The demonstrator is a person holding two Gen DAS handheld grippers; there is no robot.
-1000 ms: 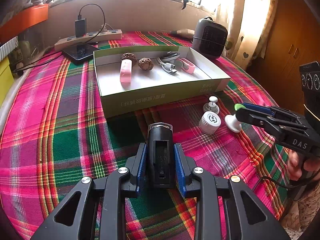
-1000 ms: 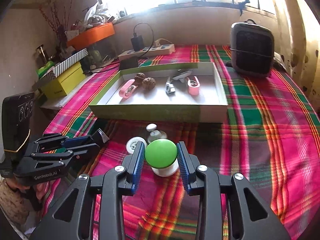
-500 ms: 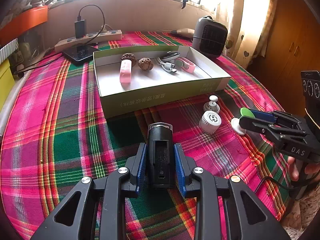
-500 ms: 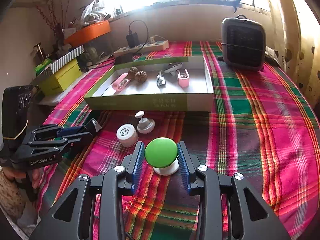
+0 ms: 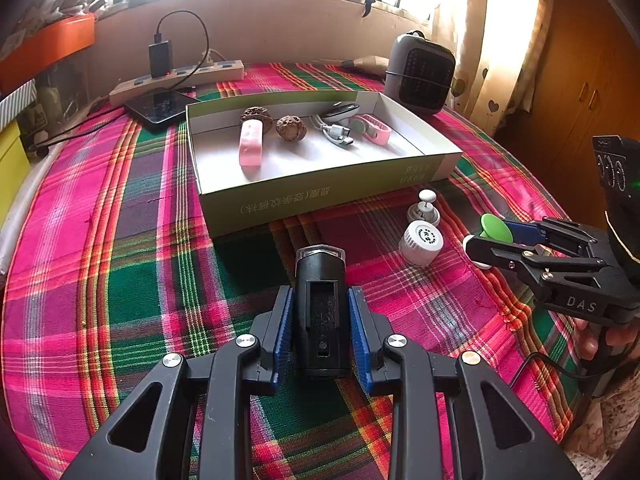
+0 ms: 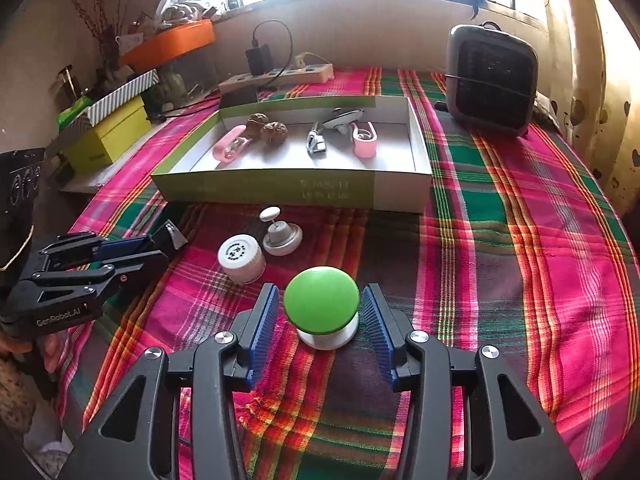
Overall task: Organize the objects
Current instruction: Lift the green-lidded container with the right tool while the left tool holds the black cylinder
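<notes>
Objects for sorting are seen on a plaid tablecloth and in an open box. Between the blue pads of the left gripper a black device is clamped, pointing toward the box. A green-capped knob is gripped by the right gripper, its white base between the pads, which press its sides. Just beyond, near the box's front wall, a white cap and a small grey knob are set side by side.
</notes>
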